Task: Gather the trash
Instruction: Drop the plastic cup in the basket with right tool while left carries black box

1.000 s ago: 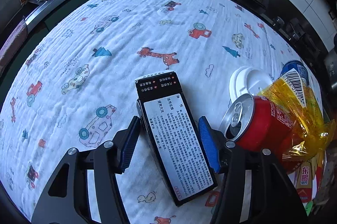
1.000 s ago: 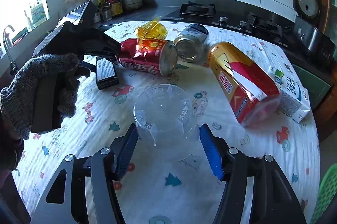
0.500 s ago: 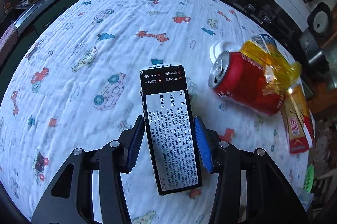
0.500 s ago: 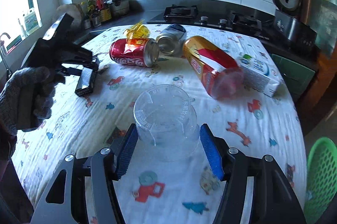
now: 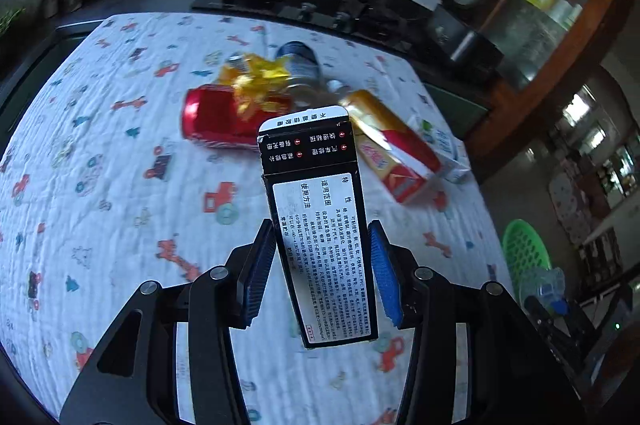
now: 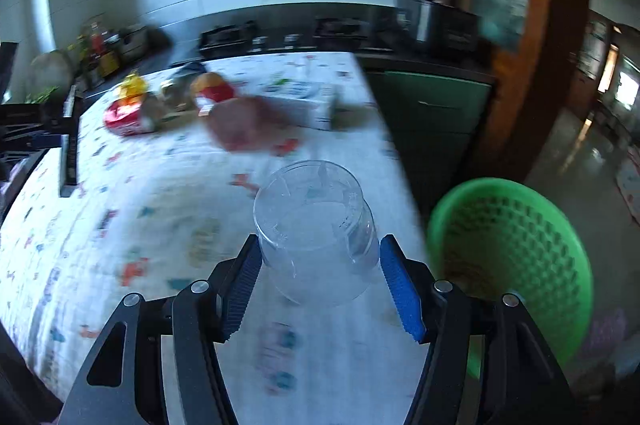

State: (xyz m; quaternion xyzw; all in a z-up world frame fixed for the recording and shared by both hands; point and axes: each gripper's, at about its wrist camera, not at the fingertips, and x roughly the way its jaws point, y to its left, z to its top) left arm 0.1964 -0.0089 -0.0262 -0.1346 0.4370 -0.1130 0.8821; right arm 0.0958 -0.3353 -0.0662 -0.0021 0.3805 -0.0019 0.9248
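Between the blue pads (image 5: 382, 277) of the left gripper (image 5: 322, 275): a long black carton (image 5: 320, 225) with white printed text, clamped across its width and lifted clear of the cloth, far end tilted toward the table's far edge. Had lain flat on the cloth a second earlier, pads on either side not yet pressing; since then, pads closed in, carton raised. Beyond it, near the far right corner of the table (image 5: 100, 205): a red can (image 5: 212, 119) on its side, a crumpled yellow wrapper (image 5: 260, 85) on top, a blue-and-silver can (image 5: 302, 63) behind, a gold and red packet (image 5: 392, 153), a white carton (image 5: 442, 145) at the right edge. Off the right edge, on the floor: a green basket (image 5: 520, 253).

Between the pads (image 6: 400, 291) of the right gripper (image 6: 320, 285): a clear plastic cup (image 6: 316, 229), held by its sides as a second earlier, carried above the cloth near the table's right edge. Changed here: view swung right, blurred by motion, green basket (image 6: 516, 253) now large just beyond the right edge, close beside the cup. Left gripper and black carton glimpsed at the table's left edge.

Meaning for the task, as a judgement: two pieces of trash secured, both headed for the basket; cup likely first to drop; remaining heap left on the table for later trips.
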